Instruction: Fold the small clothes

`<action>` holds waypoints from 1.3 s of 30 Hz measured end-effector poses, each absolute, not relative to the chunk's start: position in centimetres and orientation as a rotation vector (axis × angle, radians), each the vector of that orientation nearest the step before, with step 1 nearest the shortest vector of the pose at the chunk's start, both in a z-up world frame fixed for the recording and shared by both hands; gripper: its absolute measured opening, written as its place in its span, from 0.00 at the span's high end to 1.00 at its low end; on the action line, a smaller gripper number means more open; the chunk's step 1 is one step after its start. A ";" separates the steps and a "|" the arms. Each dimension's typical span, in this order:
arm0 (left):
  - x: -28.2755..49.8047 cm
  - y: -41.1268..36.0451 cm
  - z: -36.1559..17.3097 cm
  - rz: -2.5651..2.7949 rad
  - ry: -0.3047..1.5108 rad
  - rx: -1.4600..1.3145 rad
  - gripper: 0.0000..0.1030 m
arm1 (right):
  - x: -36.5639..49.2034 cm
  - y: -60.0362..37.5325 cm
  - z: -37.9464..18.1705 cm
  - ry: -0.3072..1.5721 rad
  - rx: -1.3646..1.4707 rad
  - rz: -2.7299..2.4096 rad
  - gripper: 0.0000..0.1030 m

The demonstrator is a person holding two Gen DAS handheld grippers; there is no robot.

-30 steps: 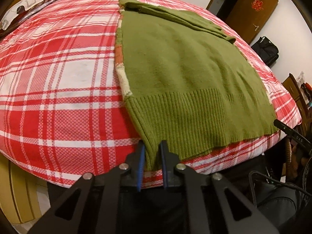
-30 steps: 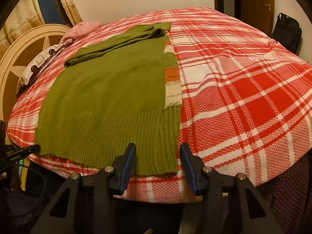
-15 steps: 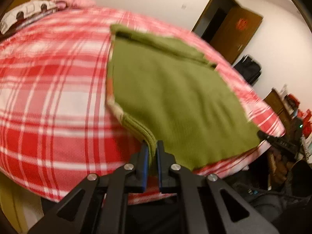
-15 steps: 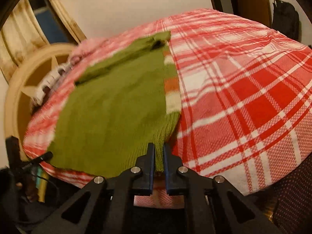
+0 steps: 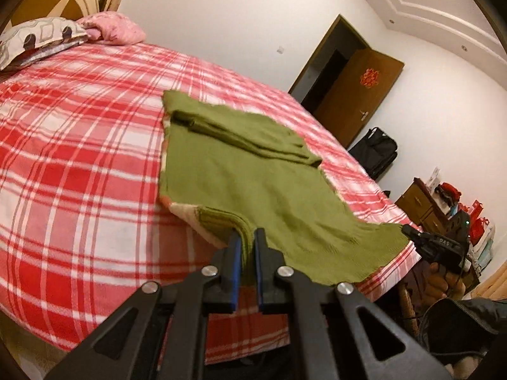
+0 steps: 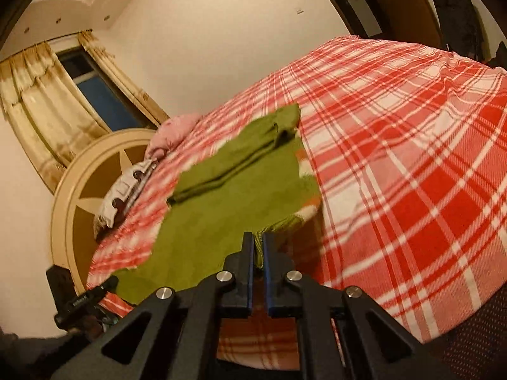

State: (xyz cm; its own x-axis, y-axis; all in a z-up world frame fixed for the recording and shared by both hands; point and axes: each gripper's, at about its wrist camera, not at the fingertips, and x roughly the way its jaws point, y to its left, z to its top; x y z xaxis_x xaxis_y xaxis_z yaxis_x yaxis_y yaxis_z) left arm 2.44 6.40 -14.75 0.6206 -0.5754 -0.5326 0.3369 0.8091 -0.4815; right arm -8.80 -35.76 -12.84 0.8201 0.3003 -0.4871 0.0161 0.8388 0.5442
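An olive green knitted sweater (image 5: pixel 253 171) lies on a bed with a red and white checked cover (image 5: pixel 79 158). Its sleeves are folded across the far end. My left gripper (image 5: pixel 246 237) is shut on the near left hem corner and holds it raised off the cover. In the right wrist view the same green sweater (image 6: pixel 234 190) stretches away, and my right gripper (image 6: pixel 258 242) is shut on the near right hem corner, also lifted. A cream and orange striped layer shows under the lifted edge. The other gripper (image 5: pixel 440 247) is seen at the right of the left wrist view.
Pillows (image 5: pixel 47 38) and a pink cushion (image 5: pixel 114 28) lie at the head of the bed by a round headboard (image 6: pixel 92 190). An open brown door (image 5: pixel 358 91), a black bag (image 5: pixel 377 152) and a wooden cabinet (image 5: pixel 418 202) stand beyond the bed. A curtained window (image 6: pixel 79 95) is behind the headboard.
Both grippers closed on the sweater's near hem corners and rose, lifting the hem off the cover. Both views tilted upward, so more of the room shows.
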 end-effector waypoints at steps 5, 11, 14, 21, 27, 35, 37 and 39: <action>3.4 6.1 -13.6 -0.552 0.697 -0.349 0.93 | -7.3 -35.3 -11.4 0.591 0.535 0.164 0.96; 5.1 6.9 -11.4 -0.551 0.630 -0.381 0.93 | -5.5 -35.1 -9.2 0.557 0.516 0.170 0.96; 5.9 7.2 -10.8 -0.550 0.610 -0.389 0.93 | -4.8 -35.3 -8.0 0.531 0.522 0.180 0.96; 9.5 7.6 -10.0 -0.532 0.589 -0.418 0.93 | -1.6 -35.5 -5.8 0.514 0.505 0.176 0.96; 12.8 7.1 -9.6 -0.526 0.593 -0.419 0.93 | 2.1 -35.8 -4.9 0.523 0.515 0.174 0.96; 18.4 6.7 -9.2 -0.497 0.610 -0.444 0.93 | 8.9 -36.1 -3.3 0.533 0.515 0.157 0.96; 20.0 6.7 -9.3 -0.492 0.614 -0.455 0.93 | 10.6 -36.1 -3.1 0.538 0.511 0.154 0.96; 21.7 6.5 -9.3 -0.484 0.618 -0.452 0.93 | 12.7 -36.2 -3.0 0.550 0.511 0.151 0.96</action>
State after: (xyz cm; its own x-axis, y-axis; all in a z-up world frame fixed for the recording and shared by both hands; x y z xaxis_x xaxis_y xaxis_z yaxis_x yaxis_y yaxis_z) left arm 21.70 6.46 -9.33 0.7120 -0.5513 -0.4348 0.2901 0.7950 -0.5328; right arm 12.70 -36.17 -2.98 0.8453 0.2702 -0.4608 -0.0026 0.8647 0.5024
